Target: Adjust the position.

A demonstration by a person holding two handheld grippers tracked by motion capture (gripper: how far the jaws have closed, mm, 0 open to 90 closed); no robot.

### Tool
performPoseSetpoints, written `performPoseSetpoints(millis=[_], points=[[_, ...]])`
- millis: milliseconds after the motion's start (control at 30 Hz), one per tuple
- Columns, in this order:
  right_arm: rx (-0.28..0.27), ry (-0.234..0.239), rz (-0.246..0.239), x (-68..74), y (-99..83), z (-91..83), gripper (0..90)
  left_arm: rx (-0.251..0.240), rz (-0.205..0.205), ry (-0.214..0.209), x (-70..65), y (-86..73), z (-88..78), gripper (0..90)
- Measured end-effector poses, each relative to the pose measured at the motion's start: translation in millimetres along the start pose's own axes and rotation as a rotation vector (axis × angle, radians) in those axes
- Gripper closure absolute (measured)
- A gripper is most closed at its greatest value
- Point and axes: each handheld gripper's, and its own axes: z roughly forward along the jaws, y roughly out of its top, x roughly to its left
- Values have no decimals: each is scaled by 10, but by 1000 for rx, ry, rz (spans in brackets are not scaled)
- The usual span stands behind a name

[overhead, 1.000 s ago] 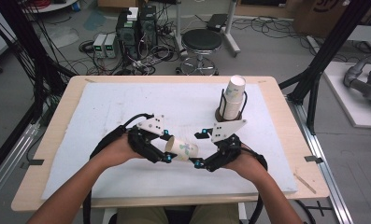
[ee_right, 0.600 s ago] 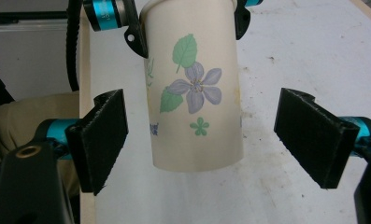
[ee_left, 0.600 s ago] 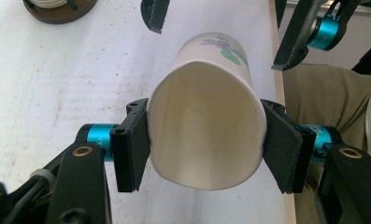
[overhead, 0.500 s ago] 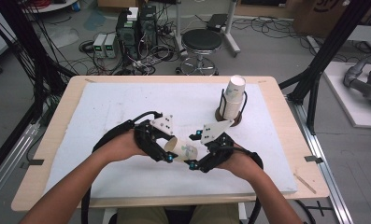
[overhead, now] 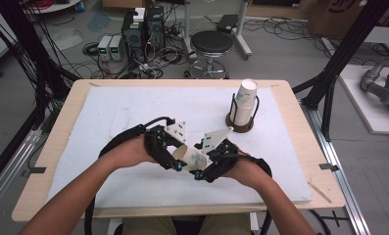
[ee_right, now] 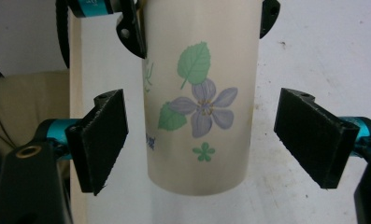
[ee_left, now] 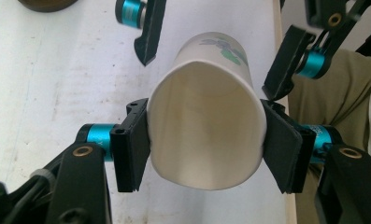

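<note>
The left tool (ee_left: 206, 140) clamps the paper cup (ee_left: 206, 121) near its rim, squeezing the mouth oval, as the left gripper view shows. The right gripper view shows flower print on the cup, with the right tool (ee_right: 202, 140) wide open either side, untouching.

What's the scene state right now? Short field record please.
held item: paper cup, lying sideways above the white mat
left gripper: fingers pressed on the cup near its rim, squeezing it oval
right gripper: open, fingers either side of the cup's base end, not touching
elsewhere: stack of cups in a holder, far right of mat
</note>
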Motion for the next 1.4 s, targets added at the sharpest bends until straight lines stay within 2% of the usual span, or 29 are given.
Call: performPoseSetpoints(millis=[133,200,267,333,400,567,700,733,833,900,1000,1167,1333,1400], points=[[30,3,-7,5,25,61,190,13,2,-5,-3,19,30,383],[46,7,-9,4,36,81,245,21,0,-8,-4,25,45,383],[56,14,-9,5,42,107,262,24,-1,-9,-9,31,60,383],[73,26,-5,6,45,117,340,25,-1,-14,-9,39,63,383],[83,38,-3,13,43,126,379,17,-7,-12,-12,45,65,380],[90,32,-6,11,39,140,387,1,-14,-1,-16,45,73,362],[86,26,0,10,35,139,393,-40,-45,-4,-5,8,79,335],[82,29,6,8,31,140,395,-54,-55,-8,-1,-1,80,305],[79,29,21,-9,13,135,399,-156,-102,17,5,-54,71,177],[71,30,31,-19,-7,122,399,-250,-147,37,11,-103,34,175],[42,31,47,-45,-57,90,399,-352,-179,55,21,-189,-23,174],[-14,30,80,-73,-142,36,396,-485,-234,86,18,-350,-86,175],[-85,18,101,-86,-244,-32,395,-574,-278,103,10,-510,-122,175],[-114,16,114,-95,-289,-57,394,-595,-289,118,6,-576,-122,174]])
